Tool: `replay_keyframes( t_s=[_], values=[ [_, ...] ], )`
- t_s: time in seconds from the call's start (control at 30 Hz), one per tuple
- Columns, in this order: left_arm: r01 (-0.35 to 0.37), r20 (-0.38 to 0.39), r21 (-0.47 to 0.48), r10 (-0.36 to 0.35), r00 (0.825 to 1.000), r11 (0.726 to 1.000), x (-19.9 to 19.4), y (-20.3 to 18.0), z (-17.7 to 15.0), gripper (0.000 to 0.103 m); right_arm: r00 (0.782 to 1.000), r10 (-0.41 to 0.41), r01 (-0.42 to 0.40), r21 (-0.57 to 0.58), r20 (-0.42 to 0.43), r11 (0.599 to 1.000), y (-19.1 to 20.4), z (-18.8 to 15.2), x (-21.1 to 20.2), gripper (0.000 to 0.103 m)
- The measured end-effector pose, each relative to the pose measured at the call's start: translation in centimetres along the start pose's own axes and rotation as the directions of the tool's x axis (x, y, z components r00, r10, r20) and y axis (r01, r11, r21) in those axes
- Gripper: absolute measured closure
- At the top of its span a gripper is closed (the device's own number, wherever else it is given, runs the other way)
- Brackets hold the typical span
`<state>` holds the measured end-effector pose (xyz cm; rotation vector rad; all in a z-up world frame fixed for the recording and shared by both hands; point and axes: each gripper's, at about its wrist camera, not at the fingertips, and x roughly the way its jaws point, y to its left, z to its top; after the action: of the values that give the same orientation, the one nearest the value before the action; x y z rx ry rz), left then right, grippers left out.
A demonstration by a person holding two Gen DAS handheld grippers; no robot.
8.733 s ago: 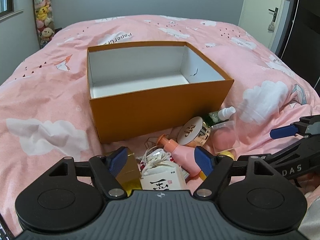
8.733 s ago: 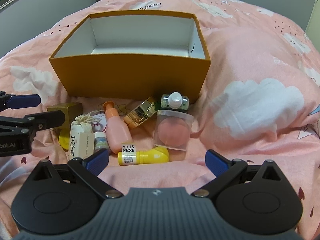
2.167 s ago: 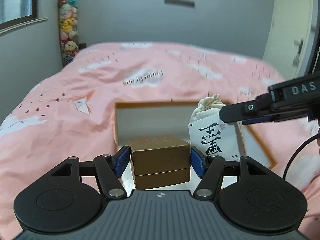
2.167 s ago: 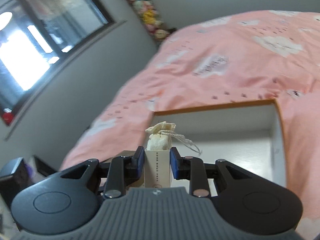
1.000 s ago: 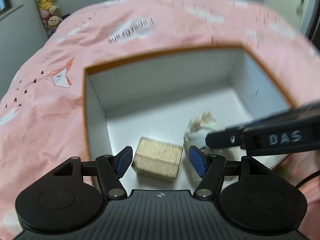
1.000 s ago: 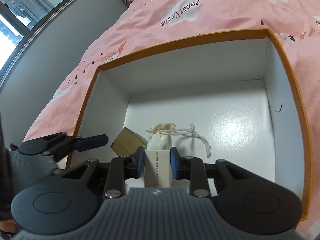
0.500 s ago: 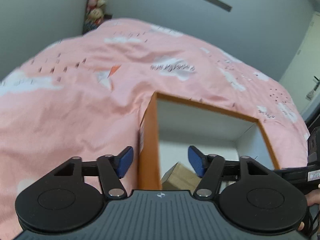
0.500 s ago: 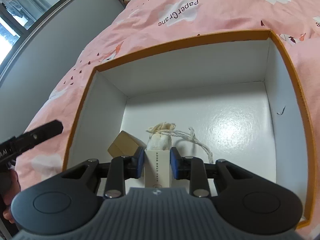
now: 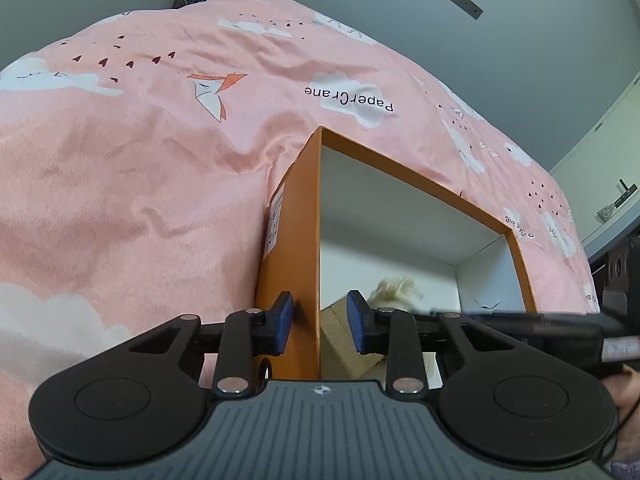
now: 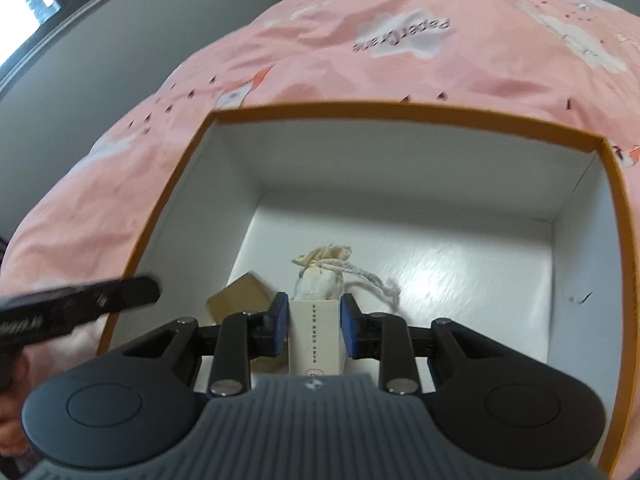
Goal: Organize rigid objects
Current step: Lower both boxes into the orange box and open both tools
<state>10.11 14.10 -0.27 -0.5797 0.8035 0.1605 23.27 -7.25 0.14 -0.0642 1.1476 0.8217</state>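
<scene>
Gold box (image 10: 239,295) & white carton w/ cloth pouch (image 10: 316,322), both lying on pink bedspread (image 9: 132,168) in front of orange box (image 10: 400,114) at the start, were lifted & carried over the opening, then lowered onto its white floor. Left gripper (image 9: 319,318) let go of gold box ~1 s ago, pulled up & off to the side; its fingers, spread apart, ended up straddling the orange side wall, gold box left inside near that wall. Right gripper (image 10: 313,325) went from spread & empty over the pile to clamped on the carton, dropped deep into the orange box beside the gold one.
</scene>
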Motion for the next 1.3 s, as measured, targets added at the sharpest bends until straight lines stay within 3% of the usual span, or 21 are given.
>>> replay_keyframes(
  t_s=[0.13, 0.27, 0.5, 0.63, 0.73, 0.93, 1.1, 1.3],
  values=[
    [0.001, -0.001, 0.001, -0.001, 1.0, 1.0, 0.1, -0.1, 0.0, 0.069, 0.995, 0.08, -0.08, 0.003, -0.06, 0.997, 0.8, -1.1, 0.0, 0.076],
    [0.005, -0.003, -0.006, -0.005, 1.0, 1.0, 0.2, 0.0, 0.0, 0.068, 0.989, 0.134, -0.132, 0.032, -0.059, 0.991, 0.9, -1.5, 0.3, 0.076],
    [-0.009, 0.001, -0.005, 0.009, 1.0, 1.0, 0.3, -0.2, -0.1, 0.068, 0.967, 0.245, -0.222, 0.239, -0.07, 0.945, -2.1, -1.3, 2.5, 0.076],
    [-0.035, 0.012, 0.014, 0.035, 0.999, 0.999, 0.4, -0.7, -0.5, 0.068, 0.979, 0.186, -0.154, 0.286, -0.088, 0.946, -3.0, -1.5, 3.1, 0.073],
    [-0.053, 0.018, 0.021, 0.053, 0.998, 0.998, 0.4, -1.0, -0.5, 0.068, 0.984, 0.148, -0.118, 0.257, -0.101, 0.959, -2.5, -1.4, 3.2, 0.071],
    [-0.084, 0.041, 0.035, 0.082, 0.996, 0.996, 0.4, -1.5, -1.1, 0.068, 0.992, -0.003, 0.024, 0.16, -0.13, 0.987, -1.0, -1.5, 3.6, 0.062],
    [-0.086, 0.044, 0.034, 0.085, 0.995, 0.996, 0.4, -1.4, -1.1, 0.069, 0.988, 0.048, -0.017, 0.202, -0.149, 0.979, -0.9, -1.7, 4.1, 0.063],
    [-0.085, 0.049, 0.043, 0.083, 0.995, 0.995, 0.3, -1.4, -1.2, 0.068, 0.989, 0.027, 0.002, 0.192, -0.147, 0.981, -0.5, -2.0, 4.1, 0.06]
  ],
)
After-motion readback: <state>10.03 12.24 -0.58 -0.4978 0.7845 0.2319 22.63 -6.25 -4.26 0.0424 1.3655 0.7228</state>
